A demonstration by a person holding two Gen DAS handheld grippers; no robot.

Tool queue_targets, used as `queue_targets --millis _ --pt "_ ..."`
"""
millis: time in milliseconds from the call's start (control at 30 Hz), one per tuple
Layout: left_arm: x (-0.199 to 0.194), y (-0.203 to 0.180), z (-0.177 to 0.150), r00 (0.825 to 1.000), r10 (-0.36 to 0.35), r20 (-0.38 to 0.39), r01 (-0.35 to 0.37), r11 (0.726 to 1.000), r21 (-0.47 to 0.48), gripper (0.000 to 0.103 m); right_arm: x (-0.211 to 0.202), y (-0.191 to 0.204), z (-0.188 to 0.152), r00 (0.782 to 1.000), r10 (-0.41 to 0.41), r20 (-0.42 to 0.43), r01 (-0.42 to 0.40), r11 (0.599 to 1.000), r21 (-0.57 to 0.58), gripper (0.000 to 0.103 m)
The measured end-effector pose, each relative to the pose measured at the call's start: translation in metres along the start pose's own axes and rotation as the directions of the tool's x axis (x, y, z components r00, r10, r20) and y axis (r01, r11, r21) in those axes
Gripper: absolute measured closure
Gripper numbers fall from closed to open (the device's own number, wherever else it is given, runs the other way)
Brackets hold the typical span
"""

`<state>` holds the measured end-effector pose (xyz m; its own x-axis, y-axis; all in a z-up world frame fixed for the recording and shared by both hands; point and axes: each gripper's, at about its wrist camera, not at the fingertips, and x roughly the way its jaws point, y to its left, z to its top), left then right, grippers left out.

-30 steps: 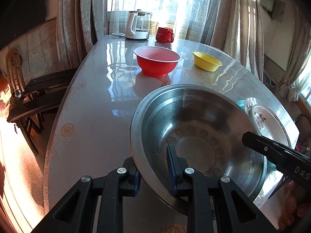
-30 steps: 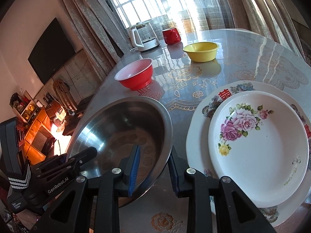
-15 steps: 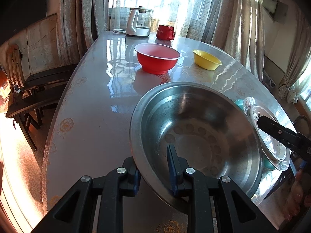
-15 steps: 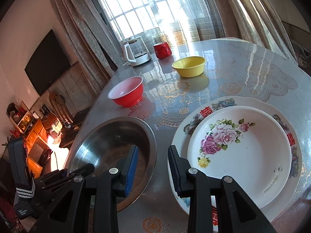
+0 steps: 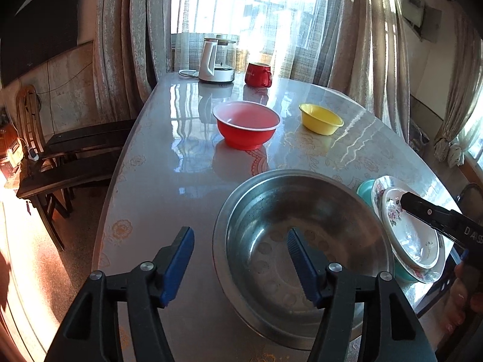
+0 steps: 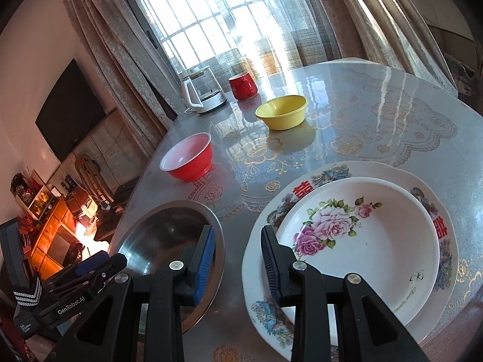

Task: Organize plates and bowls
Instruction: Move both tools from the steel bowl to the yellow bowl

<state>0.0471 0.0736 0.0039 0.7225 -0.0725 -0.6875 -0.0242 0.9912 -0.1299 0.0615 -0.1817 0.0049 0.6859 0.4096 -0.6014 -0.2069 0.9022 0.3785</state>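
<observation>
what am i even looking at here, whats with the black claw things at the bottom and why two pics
The black claws are hand-held two-finger grippers; a person holds one in each hand, and each carries a fisheye camera looking along its fingers. One picture is from the left gripper, the other from the right gripper. Both are open and hold nothing.

On the glossy patterned table sit a large stainless steel basin, a white floral plate stacked on a bigger patterned plate, a red plastic bowl, a small yellow bowl, a red mug and a white-handled glass kettle. Something teal peeks from under the plates.
</observation>
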Motion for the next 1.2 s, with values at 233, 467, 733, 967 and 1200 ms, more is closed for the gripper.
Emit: queue_targets --millis 233,467,733,967,1200 --pt "0.005 -0.011 0.023 1.000 -0.015 -0.009 0.016 1.000 0.018 0.022 -0.001 -0.016 0.027 0.999 -0.038 0.001 0.038 0.999 0.015 0.069" --pt "0.015 -0.029 0.049 0.999 -0.015 -0.032 0.017 0.999 0.049 0.019 0.013 -0.041 0.063 0.996 -0.082 -0.017 0.083 0.996 0.041 0.065" --pt "0.028 -0.045 0.086 0.999 -0.020 -0.026 0.021 0.997 0.072 0.018 0.042 -0.076 0.110 0.992 -0.114 -0.050 0.119 0.987 0.106 0.064" --pt "0.045 -0.054 0.111 0.998 -0.031 -0.052 0.035 0.997 0.073 0.018 0.082 -0.105 0.142 0.988 -0.093 -0.125 0.117 0.972 0.201 0.064" --pt "0.068 -0.059 0.129 0.996 -0.025 -0.088 0.031 0.998 0.063 0.018 0.131 -0.120 0.167 0.984 -0.033 -0.176 0.087 0.949 0.305 0.065"
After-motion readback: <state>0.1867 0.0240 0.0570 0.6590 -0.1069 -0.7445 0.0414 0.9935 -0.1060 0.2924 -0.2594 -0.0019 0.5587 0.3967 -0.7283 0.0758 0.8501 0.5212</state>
